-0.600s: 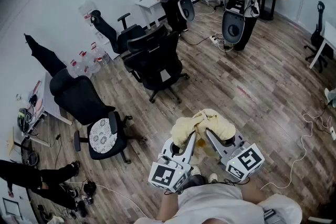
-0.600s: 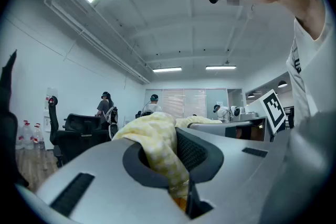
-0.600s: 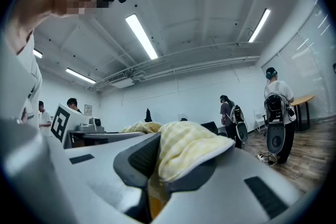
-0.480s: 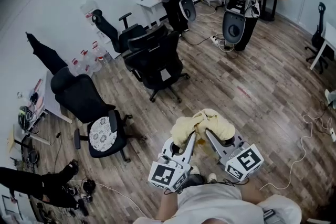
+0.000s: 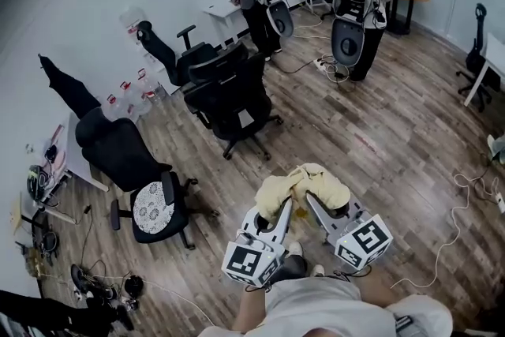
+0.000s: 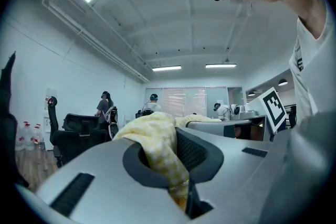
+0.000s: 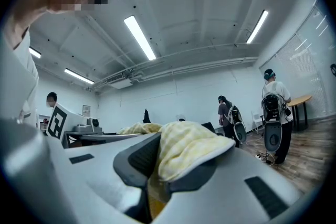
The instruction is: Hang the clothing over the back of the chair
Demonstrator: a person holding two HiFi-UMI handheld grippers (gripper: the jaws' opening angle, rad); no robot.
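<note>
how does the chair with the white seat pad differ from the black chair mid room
The padded chair has a pale lacy pad on its seat; the mid-room chair has none. The padded chair stands alone; the mid-room chair stands close beside another chair. Both are black, nothing hung on them.

We find the left gripper [image 6: 176, 131] with its jaws closed on the clothing [image 6: 152, 136], a pale yellow checked fabric. It is bunched between the pads and spills over the far tips. To the left and farther off stands a black office chair [image 6: 79, 136]. A person [image 6: 105, 105] stands beyond it. A marker cube [image 6: 274, 107] shows at near right.
</note>
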